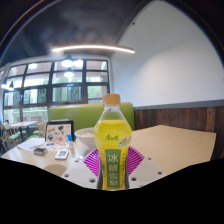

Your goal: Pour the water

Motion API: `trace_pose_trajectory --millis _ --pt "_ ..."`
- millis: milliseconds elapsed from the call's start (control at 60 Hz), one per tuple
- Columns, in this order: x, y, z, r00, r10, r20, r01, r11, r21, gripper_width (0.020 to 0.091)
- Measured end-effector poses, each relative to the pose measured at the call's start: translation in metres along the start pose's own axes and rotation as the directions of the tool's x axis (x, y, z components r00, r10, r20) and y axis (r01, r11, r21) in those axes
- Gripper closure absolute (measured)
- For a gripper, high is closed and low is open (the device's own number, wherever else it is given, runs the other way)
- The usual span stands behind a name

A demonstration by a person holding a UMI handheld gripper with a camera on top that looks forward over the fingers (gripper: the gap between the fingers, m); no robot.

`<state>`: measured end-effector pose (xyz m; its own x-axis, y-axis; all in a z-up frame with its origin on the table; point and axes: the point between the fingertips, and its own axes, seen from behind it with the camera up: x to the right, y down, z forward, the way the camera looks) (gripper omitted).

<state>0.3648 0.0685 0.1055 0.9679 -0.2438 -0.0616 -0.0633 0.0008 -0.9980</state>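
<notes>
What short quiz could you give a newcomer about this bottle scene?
1. True or false: the bottle has a yellow cap.
2. Where is the bottle relative to the gripper fingers? A) between them B) far beyond them C) lying flat beside them
3. What does the bottle stand on?

Key: 1 true; 2 A; 3 the table.

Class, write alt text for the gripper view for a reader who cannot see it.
A yellow drink bottle with an orange cap stands upright between the gripper's two pink-padded fingers, on a light wooden table. Beyond it on the table sit a bowl and a framed picture, with large windows behind.
</notes>
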Motion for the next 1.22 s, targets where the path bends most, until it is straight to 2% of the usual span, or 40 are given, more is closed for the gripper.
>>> trace_pose_trajectory --millis 50,67,267,283,300,400,433,483,517,533,600,833,1083,1217 --pt "0.001 0.009 0.003 0.999 -0.033 -0.003 0.032 0.999 -0.024 0.0798" --pt "0.004 0.003 0.003 0.999 -0.039 -0.001 0.039 0.999 -0.006 0.0810" --pt "0.000 0.008 -0.004 0.999 -0.037 -0.014 0.037 0.999 0.002 0.0807" --pt "0.000 0.008 -0.004 0.999 -0.040 -0.015 0.040 0.999 0.002 0.0765" --pt "0.000 0.008 -0.004 0.999 -0.039 -0.016 0.039 0.999 0.003 0.0762" --pt "-0.001 0.006 -0.005 0.999 -0.034 -0.021 0.034 0.999 0.006 0.0618" --pt "0.006 0.012 -0.003 0.999 -0.033 -0.033 0.032 0.999 -0.020 0.0588" --pt "0.008 0.019 -0.009 0.998 -0.044 -0.051 0.041 0.997 -0.065 0.0399" --pt "0.007 0.017 -0.014 0.997 -0.045 -0.057 0.041 0.997 -0.069 0.0280" --pt "0.006 0.016 -0.017 0.997 -0.044 -0.056 0.040 0.997 -0.065 0.0253" --pt "0.007 0.007 -0.033 0.998 -0.035 -0.050 0.033 0.998 -0.047 0.0269" --pt "-0.020 -0.019 -0.136 0.999 -0.045 -0.011 0.044 0.995 -0.090 0.0272" --pt "-0.070 -0.036 -0.247 0.994 -0.035 0.101 0.049 0.990 -0.136 0.0285" --pt "-0.087 -0.037 -0.290 0.989 -0.042 0.142 0.061 0.989 -0.133 0.0285"
